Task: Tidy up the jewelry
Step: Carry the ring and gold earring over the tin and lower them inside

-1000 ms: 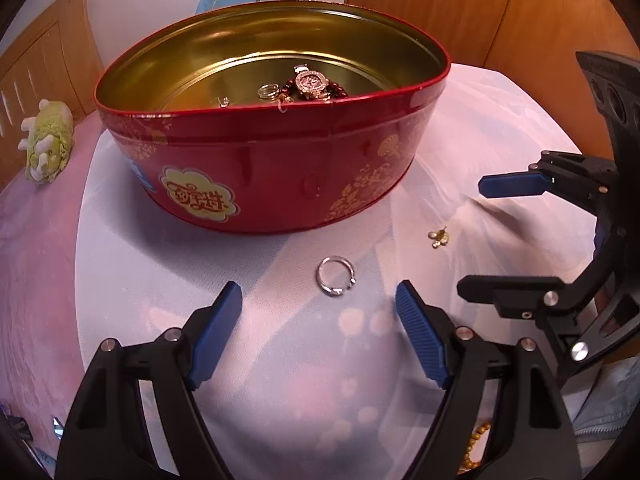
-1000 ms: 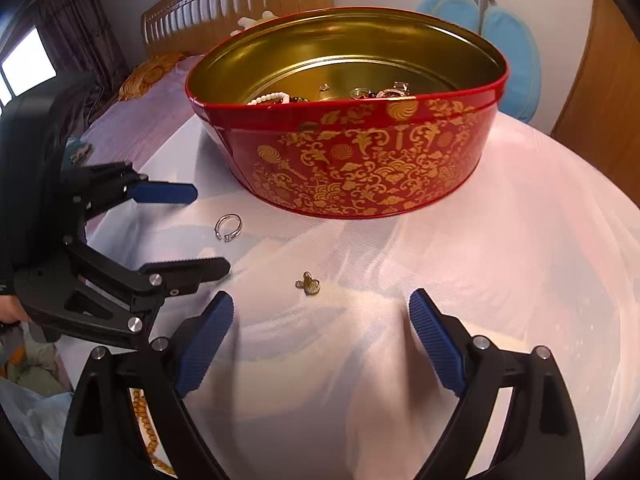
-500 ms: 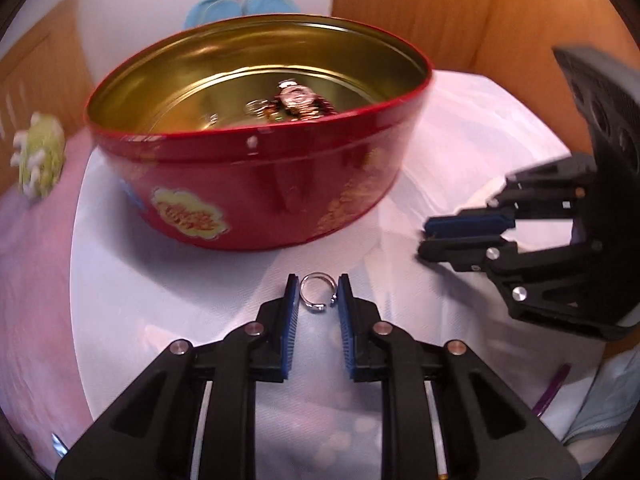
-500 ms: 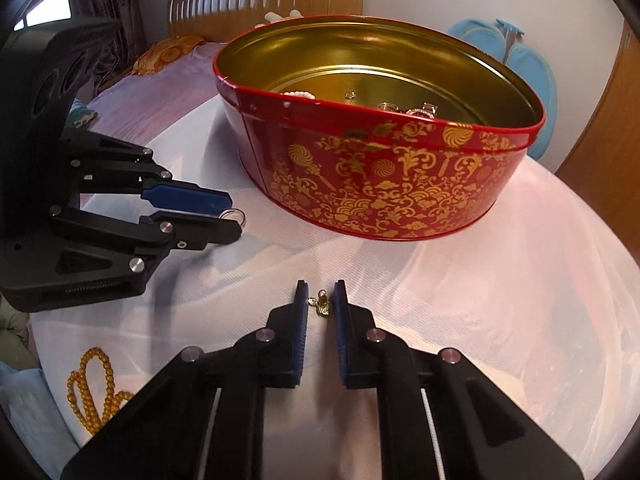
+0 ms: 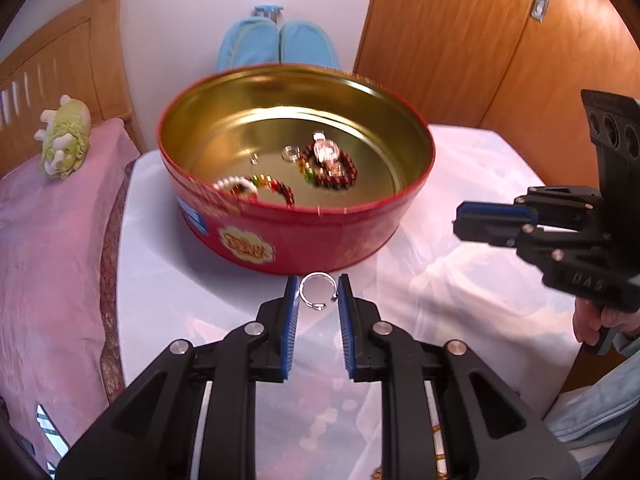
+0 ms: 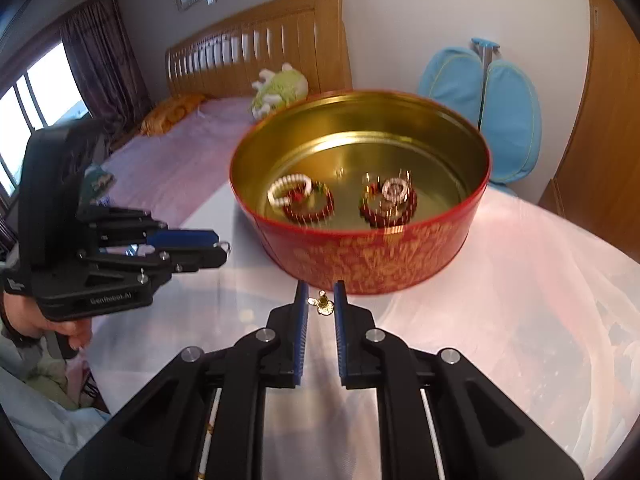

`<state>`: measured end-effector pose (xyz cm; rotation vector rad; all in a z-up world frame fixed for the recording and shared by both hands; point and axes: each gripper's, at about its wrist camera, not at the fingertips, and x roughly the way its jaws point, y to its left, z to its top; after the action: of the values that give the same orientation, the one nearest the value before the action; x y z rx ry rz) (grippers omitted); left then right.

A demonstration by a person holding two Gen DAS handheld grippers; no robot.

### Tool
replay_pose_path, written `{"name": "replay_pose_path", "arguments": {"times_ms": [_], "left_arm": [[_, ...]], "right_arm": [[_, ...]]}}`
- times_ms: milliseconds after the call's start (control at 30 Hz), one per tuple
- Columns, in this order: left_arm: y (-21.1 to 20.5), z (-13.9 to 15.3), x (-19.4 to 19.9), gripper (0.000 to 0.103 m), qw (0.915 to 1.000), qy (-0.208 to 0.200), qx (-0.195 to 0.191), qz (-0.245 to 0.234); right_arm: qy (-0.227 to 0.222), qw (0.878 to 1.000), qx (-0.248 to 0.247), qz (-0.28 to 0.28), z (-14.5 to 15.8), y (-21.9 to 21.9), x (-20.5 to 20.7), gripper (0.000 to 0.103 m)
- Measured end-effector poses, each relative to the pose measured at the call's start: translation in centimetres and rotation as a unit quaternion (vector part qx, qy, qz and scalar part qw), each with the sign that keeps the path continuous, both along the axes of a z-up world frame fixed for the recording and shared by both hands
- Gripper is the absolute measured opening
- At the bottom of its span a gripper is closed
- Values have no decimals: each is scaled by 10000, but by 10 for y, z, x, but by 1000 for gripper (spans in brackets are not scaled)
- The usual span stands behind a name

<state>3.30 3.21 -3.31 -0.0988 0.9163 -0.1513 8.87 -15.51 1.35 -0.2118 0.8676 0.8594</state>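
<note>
Both tongs are shown clenched on small pieces lifted clear of the white-covered worktop (image 5: 460, 280): an open silver ring (image 5: 317, 291) is held in the left tongs (image 5: 318, 296), a small gold charm (image 6: 323, 304) in the right tongs (image 6: 321, 300). Each is carried just before the near wall of the red tin (image 6: 380, 256), which stands toward the worktop's far edge. Beaded bracelets (image 6: 304, 200) and a watch (image 6: 394, 190) are already stowed inside. A gold bead strand (image 5: 436, 440) is left at the near edge.

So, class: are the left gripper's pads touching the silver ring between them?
Touching. The left wrist view shows the silver ring spanning the space between the left gripper pads, pinched at both sides and lifted.
</note>
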Motion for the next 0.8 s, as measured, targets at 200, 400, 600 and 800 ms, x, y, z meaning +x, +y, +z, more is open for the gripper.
{"name": "replay_pose_path", "arguments": {"times_ms": [200,400,600,800], "left_arm": [[7,31,0,20,9994,-312,-13,158],[14,51,4,20,9984,-509,57,253],[20,59,15,20,9977,-598,80,294],[30,69,33,20,9971,-694,22,303]], "right_arm": [[-183,9991,387,-55,33,-6,4,14],[-303,9981,532,-85,50,-7,14,14],[-310,9973,635,-174,57,-6,26,14],[-488,9965,612,-278,67,-2,47,14]]}}
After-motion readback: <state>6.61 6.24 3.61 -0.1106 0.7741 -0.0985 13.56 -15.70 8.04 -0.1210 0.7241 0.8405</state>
